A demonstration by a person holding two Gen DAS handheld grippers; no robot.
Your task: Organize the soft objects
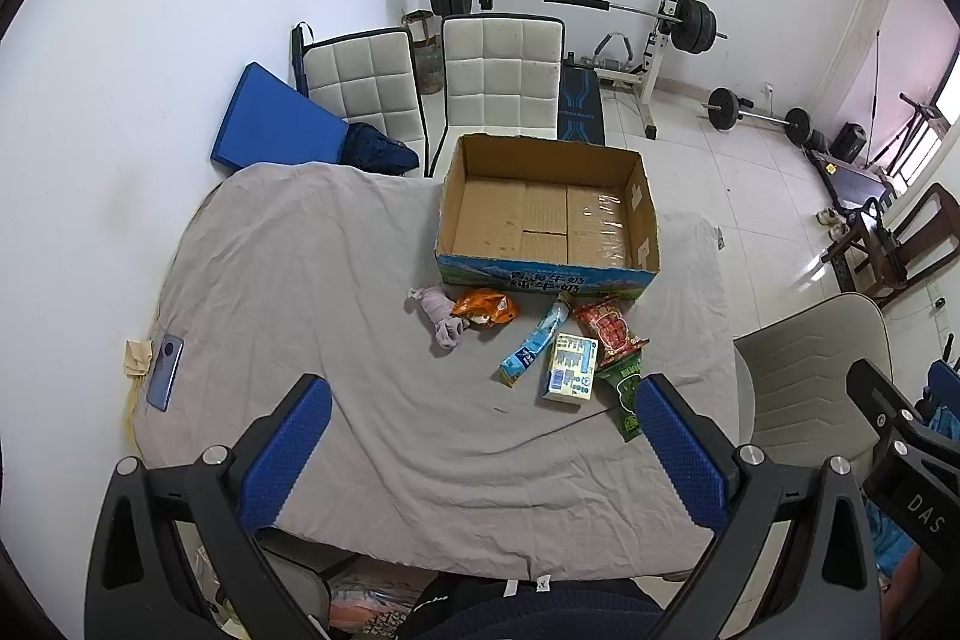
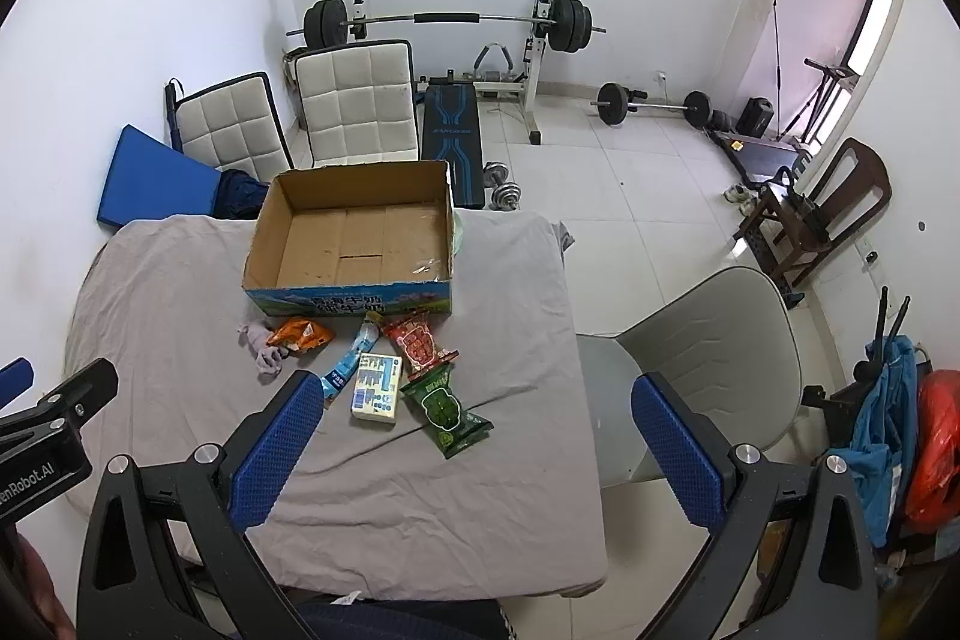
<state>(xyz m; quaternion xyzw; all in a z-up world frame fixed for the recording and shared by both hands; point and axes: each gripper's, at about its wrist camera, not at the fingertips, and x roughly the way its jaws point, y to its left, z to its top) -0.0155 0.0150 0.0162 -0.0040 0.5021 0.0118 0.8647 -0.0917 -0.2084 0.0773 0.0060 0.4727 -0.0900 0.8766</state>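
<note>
On the grey sheet (image 1: pixel 336 280) we see the soft things in a loose row before the empty cardboard box (image 1: pixel 543 220). Reading left to right: a lilac cloth (image 1: pixel 441 319), an orange packet (image 1: pixel 486 309), a blue-and-white tube pack (image 1: pixel 534 343), a white carton (image 1: pixel 570 367), a red packet (image 1: pixel 609 328) and, nearest us, a green packet (image 1: pixel 627 391).

Our left gripper (image 1: pixel 483 451) hangs above the near edge with its jaws spread wide, nothing between them. Our right gripper (image 2: pixel 477 451) is likewise released and carries nothing.

Nothing lies in the box yet, so we judge the first pick is in hand. We would take the cloth with the left, pinching a bunched fold rather than a loose edge, and lift clear of the orange packet touching it.

The box front bears large Chinese characters, probably a milk brand, though we cannot read them surely. The grippers' bodies show "DAS" and "enRobot.AI".
</note>
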